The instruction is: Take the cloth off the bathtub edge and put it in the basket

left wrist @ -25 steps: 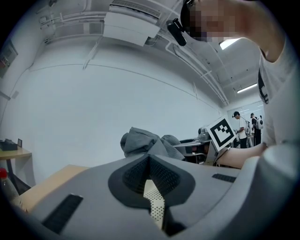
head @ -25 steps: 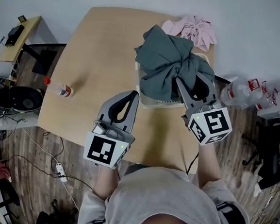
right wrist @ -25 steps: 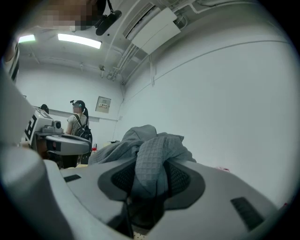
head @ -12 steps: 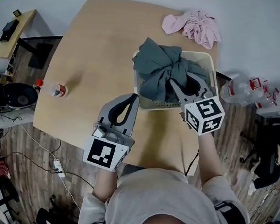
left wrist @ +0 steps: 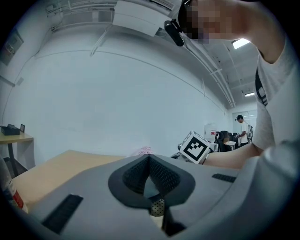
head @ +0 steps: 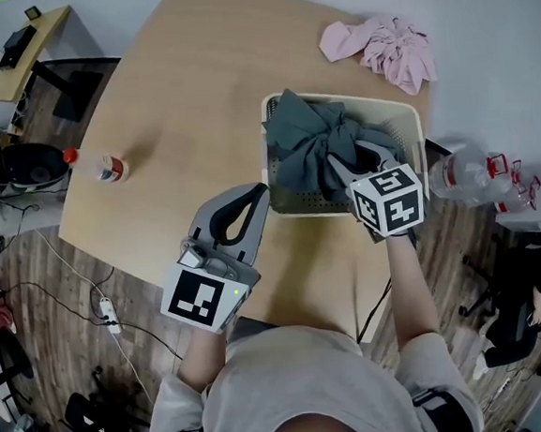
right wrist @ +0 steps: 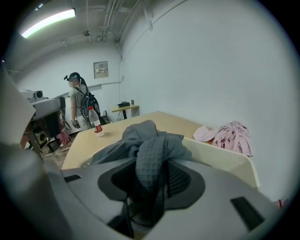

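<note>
- The grey cloth [head: 316, 145] now sits low inside the basket [head: 402, 107]. A second ago it hung bunched above the basket and hid most of the rim; now the far rim and right wall show clear of it.
- It is not yet let go. In the right gripper view a waffle-textured fold [right wrist: 150, 154] is pinched between the pads, so the right hand-held gripper [head: 358, 158] is clamped on the cloth.
- That hand-held gripper has come down with the cloth and tipped its nose further into the basket; its marker cube now lies over the basket's near wall.
- For the task this looks like the end of the carry: the cloth is where it belongs, and what seems left is to open the jaws and draw back without dragging a fold out over the rim.
- The left hand-held gripper [head: 257, 195] has hardly shifted; its jaws are together with nothing between them, over the table [head: 185, 96] just beside the basket's near left corner.
- A pink cloth [head: 383, 45] beyond the basket and a bottle [head: 101, 166] far to the left lie as they did.
</note>
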### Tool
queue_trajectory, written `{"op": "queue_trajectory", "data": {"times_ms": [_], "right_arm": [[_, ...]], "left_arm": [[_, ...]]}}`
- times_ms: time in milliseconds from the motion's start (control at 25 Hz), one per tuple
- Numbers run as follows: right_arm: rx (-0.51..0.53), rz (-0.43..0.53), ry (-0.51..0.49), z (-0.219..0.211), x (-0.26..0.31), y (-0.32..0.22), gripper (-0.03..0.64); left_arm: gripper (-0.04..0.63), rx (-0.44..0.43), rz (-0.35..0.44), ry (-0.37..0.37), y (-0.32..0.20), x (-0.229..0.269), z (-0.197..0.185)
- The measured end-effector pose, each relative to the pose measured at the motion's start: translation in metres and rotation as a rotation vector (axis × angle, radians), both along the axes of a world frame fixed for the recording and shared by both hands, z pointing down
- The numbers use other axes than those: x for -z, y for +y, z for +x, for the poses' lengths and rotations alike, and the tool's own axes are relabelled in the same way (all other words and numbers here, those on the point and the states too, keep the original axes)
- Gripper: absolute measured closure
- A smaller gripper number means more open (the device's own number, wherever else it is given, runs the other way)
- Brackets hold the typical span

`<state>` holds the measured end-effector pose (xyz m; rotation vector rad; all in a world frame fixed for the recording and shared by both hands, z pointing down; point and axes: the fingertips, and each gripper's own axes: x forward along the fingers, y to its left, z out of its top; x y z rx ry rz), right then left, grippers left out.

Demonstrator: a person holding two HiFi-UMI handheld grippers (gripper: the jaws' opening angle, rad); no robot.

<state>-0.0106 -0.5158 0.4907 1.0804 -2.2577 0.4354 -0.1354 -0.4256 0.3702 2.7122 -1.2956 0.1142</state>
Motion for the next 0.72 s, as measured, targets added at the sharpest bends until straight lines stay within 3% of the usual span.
{"op": "queue_trajectory", "data": {"times_ms": [400, 600, 720], "right_arm": [[0.083, -0.172, 0.131, -0.004, -0.049, -0.01, 0.456], [0.145, -0.214, 0.253, -0.003, -0.074, -0.014, 0.456], [0.158, -0.245, 0.268, -0.003, -0.083, -0.015, 0.456]], "left_arm": [[0.6, 0.033, -0.04, 0.006, -0.006, -0.016, -0.007], [0.6, 0.039, -0.049, 0.005, -0.007, -0.021, -0.006], [0.599, 0.051, -0.061, 0.007, -0.007, -0.024, -0.009]]}}
